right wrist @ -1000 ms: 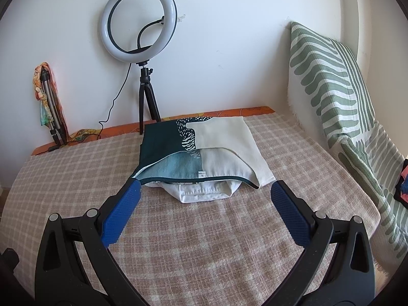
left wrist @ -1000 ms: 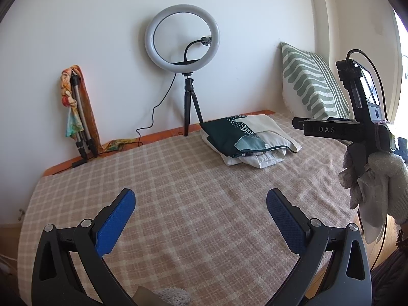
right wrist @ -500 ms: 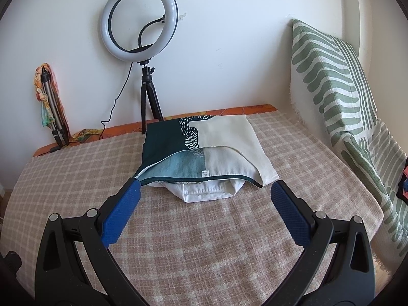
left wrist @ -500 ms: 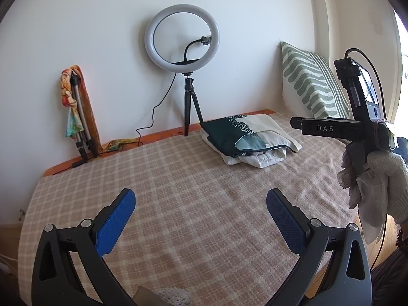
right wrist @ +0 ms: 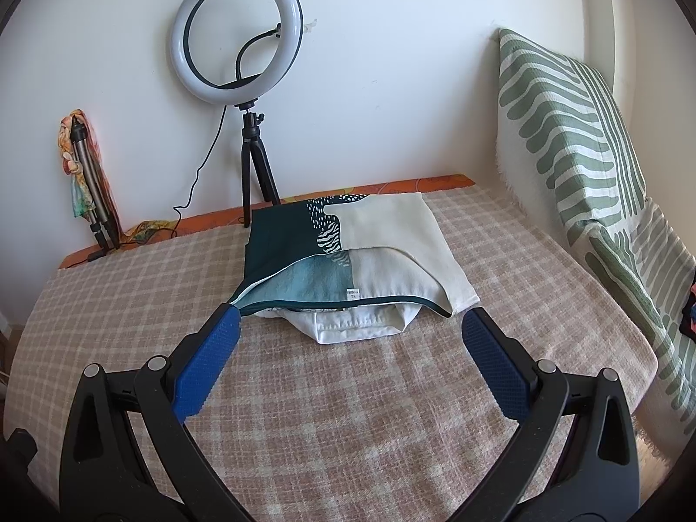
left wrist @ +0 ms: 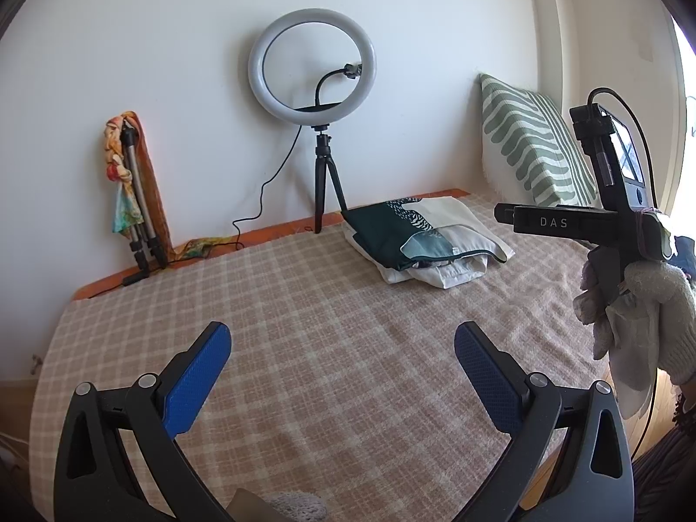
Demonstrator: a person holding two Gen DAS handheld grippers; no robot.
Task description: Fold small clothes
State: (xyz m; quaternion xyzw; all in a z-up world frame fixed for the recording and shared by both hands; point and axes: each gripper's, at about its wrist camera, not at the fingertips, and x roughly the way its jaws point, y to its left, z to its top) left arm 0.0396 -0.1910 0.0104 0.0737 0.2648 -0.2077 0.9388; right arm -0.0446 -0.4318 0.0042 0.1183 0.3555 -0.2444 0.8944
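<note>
A small stack of folded clothes lies on the checked bed cover: a teal-and-cream patterned piece (right wrist: 348, 252) on top of a white garment (right wrist: 352, 324). The stack also shows in the left wrist view (left wrist: 417, 239), far ahead and to the right. My right gripper (right wrist: 350, 326) is open, its blue pads just in front of the stack's near edge and spanning its width. My left gripper (left wrist: 341, 339) is open and empty over the bare cover, well back from the stack. The right gripper's body (left wrist: 609, 217) and a gloved hand (left wrist: 644, 317) show at the right edge.
A ring light on a small tripod (right wrist: 243, 56) stands against the wall just behind the stack. A folded tripod with a coloured scarf (left wrist: 130, 191) leans at the back left. A green-striped pillow (right wrist: 574, 139) rests on the right. The bed's right edge (right wrist: 652, 365) is close.
My right gripper has moved forward toward the stack, which now looks larger and nearer its pads. The left gripper has stayed put.
</note>
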